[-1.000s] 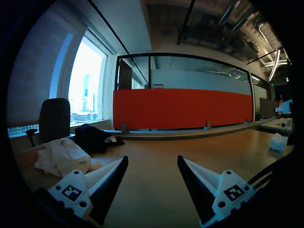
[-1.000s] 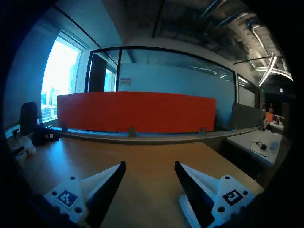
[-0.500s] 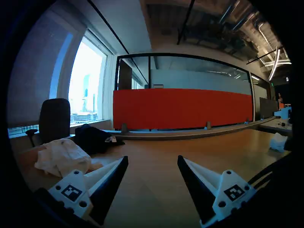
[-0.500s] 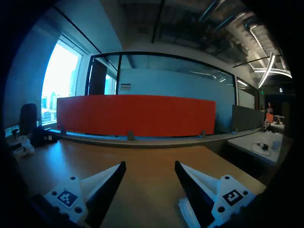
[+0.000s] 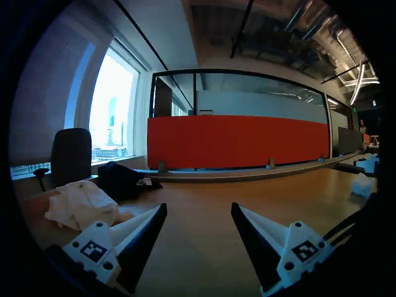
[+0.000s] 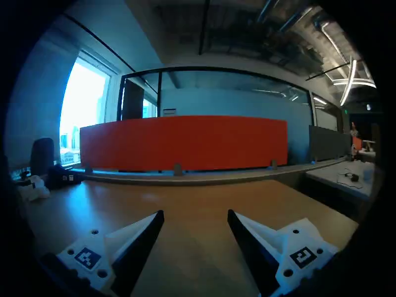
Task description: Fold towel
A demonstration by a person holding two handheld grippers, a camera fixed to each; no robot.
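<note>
Left gripper (image 5: 198, 205): held low and level over the wooden table (image 5: 198, 257), fingers spread wide with nothing between them, aimed at the orange partition (image 5: 237, 141). Right gripper (image 6: 194, 212): same level pose, jaws wide apart, empty. Towel (image 5: 81, 203): white, crumpled in a heap on the table, ahead-left of the left gripper, just beside a dark bundle (image 5: 121, 180); neither gripper touches it.
</note>
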